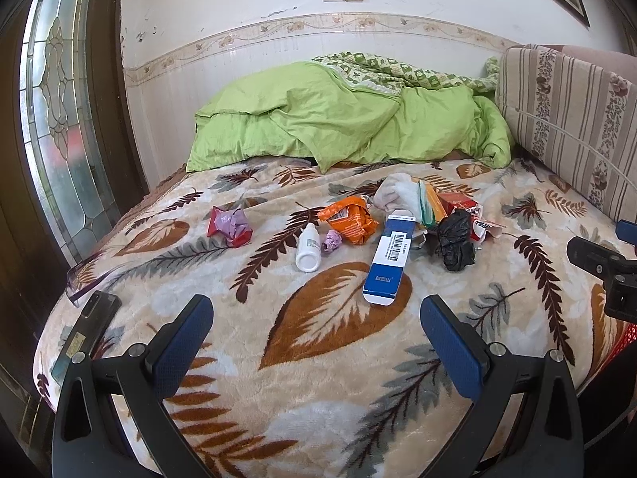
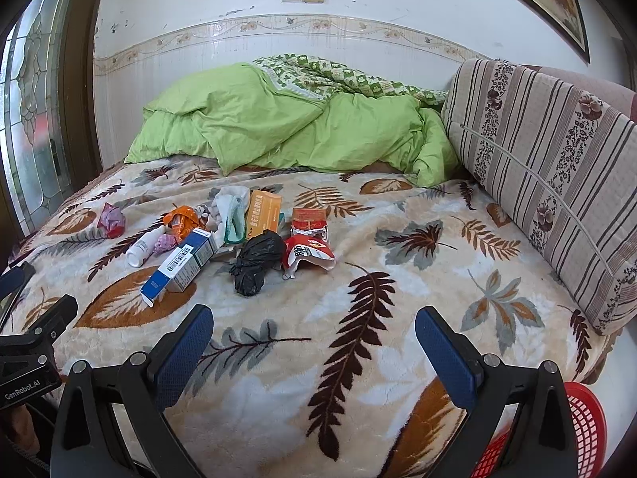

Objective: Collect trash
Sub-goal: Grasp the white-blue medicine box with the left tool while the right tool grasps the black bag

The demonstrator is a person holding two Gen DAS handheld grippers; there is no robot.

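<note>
A phone [image 1: 93,320] lies at the far left edge of the leaf-patterned blanket [image 1: 318,358], near the glass door [image 1: 59,119]. Further in, a crumpled purple and red wrapper [image 1: 231,226] sits alone, well apart from the rest. Next comes a small white bottle [image 1: 308,249] on its side, with a little purple paper ball [image 1: 331,241] just beside it and a crushed orange packet [image 1: 350,218] right behind them. A blue and white box [image 1: 388,261] lies flat, its far end reaching into the main heap, where a white cloth [image 1: 394,191], an orange carton [image 2: 264,208], a knotted black bag [image 1: 456,245] and torn red packets [image 2: 308,245] crowd together. A green duvet [image 1: 338,119] is bunched against the wall behind, and a striped cushion [image 1: 569,119] stands along the right side. A red basket [image 2: 585,430] shows at the lower right corner, off the bed's edge.

The left gripper [image 1: 316,314] hovers over the near part of the blanket with its blue pads spread wide and nothing between them. The right gripper [image 2: 314,322] hangs likewise, fingers wide apart and holding nothing, short of the black bag
</note>
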